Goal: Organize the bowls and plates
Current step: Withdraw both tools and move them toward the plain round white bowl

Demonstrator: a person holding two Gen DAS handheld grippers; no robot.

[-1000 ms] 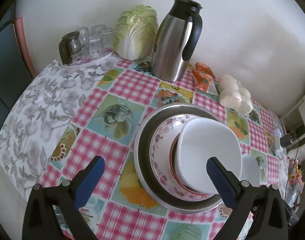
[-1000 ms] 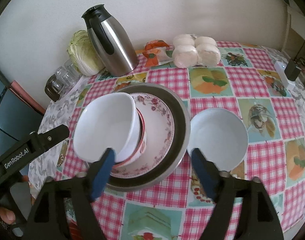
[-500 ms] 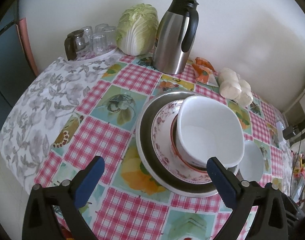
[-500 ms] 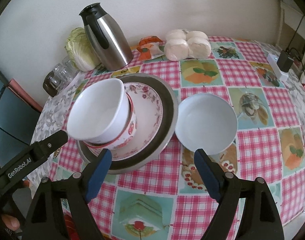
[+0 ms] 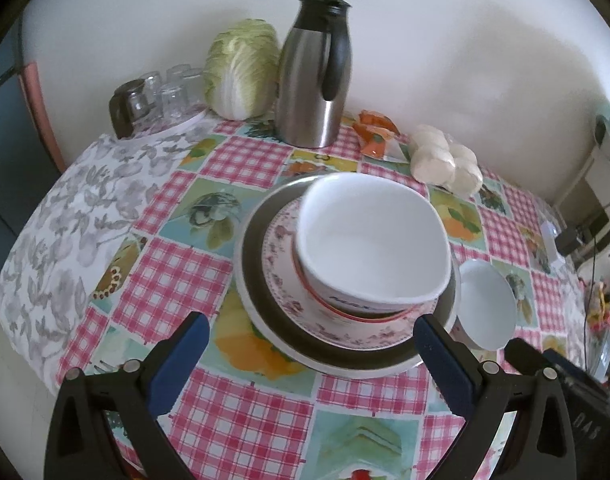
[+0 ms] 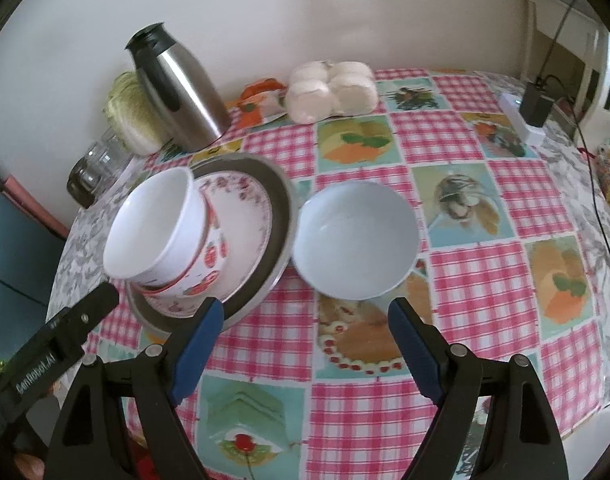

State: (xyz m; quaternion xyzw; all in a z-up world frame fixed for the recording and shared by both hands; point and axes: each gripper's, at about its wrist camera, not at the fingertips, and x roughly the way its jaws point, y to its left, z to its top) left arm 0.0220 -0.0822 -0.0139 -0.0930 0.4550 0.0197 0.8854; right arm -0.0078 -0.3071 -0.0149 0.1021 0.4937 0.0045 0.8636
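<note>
A stack stands mid-table: a steel plate, on it a floral plate, then a red-patterned bowl with a big white bowl tilted inside it. A pale blue bowl sits alone on the cloth right of the stack. My left gripper is open, in front of the stack and clear of it. My right gripper is open too, nothing between its blue pads, just short of the pale bowl.
Along the wall stand a steel thermos jug, a cabbage, upturned glasses, an orange packet and wrapped white buns. A charger and cable lie at the far right. The table edge is close below both grippers.
Both grippers have drawn back from the dishes toward the table's near edge, so more cloth shows before them. The stack and the pale bowl stay put. Both stay open.
</note>
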